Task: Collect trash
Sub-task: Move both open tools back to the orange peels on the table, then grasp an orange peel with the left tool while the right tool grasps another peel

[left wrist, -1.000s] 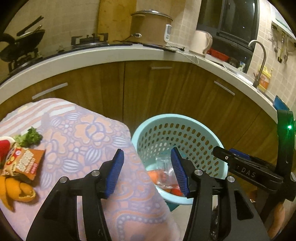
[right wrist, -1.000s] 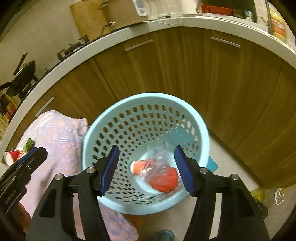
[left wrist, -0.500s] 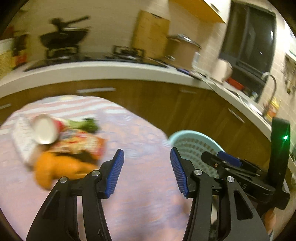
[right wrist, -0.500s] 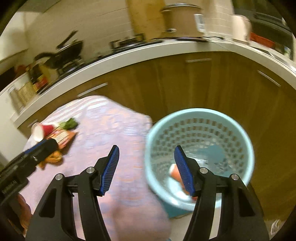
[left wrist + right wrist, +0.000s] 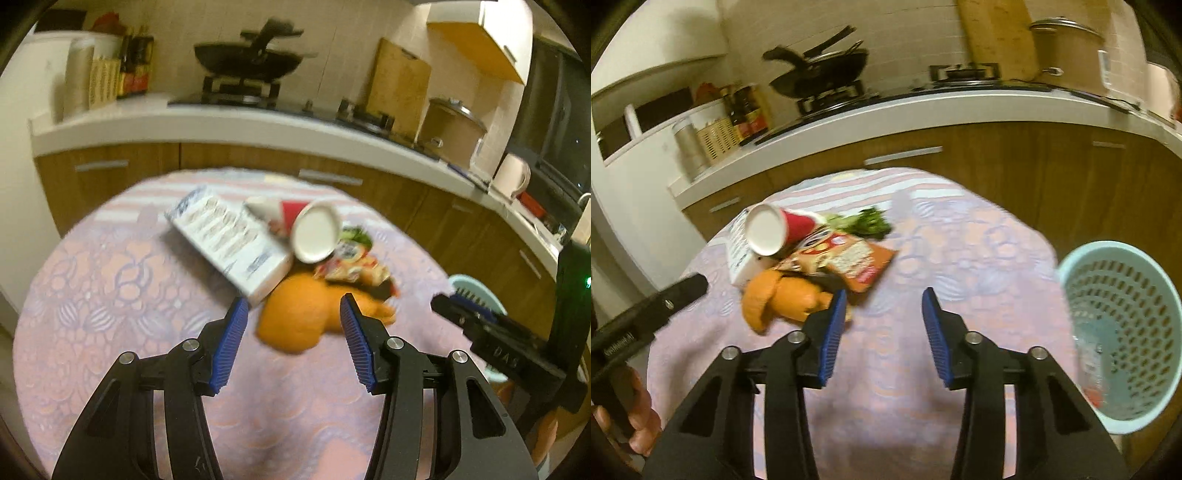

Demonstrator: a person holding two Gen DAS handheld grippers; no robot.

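A heap of trash lies on the pink patterned tablecloth (image 5: pixel 110 295): an orange peel (image 5: pixel 299 317), a white box (image 5: pixel 229 240), a red paper cup on its side (image 5: pixel 314 230), a snack wrapper (image 5: pixel 351 264) and green leaves (image 5: pixel 870 221). My left gripper (image 5: pixel 291 308) is open and empty, its jaws on either side of the orange peel, just above it. My right gripper (image 5: pixel 882 301) is open and empty over the cloth, right of the peel (image 5: pixel 783 299) and wrapper (image 5: pixel 849 264). The light blue basket (image 5: pixel 1123 332) stands to the right with trash inside.
A wooden-fronted kitchen counter (image 5: pixel 258 129) curves behind the table, with a wok on a stove (image 5: pixel 247 66), a pot (image 5: pixel 450 125) and a kettle (image 5: pixel 511 181). The right gripper's body (image 5: pixel 498 343) shows at the right of the left wrist view.
Both grippers swung left from over the basket to the table. The left gripper now frames the orange peel; the right one is over the cloth beside the heap.
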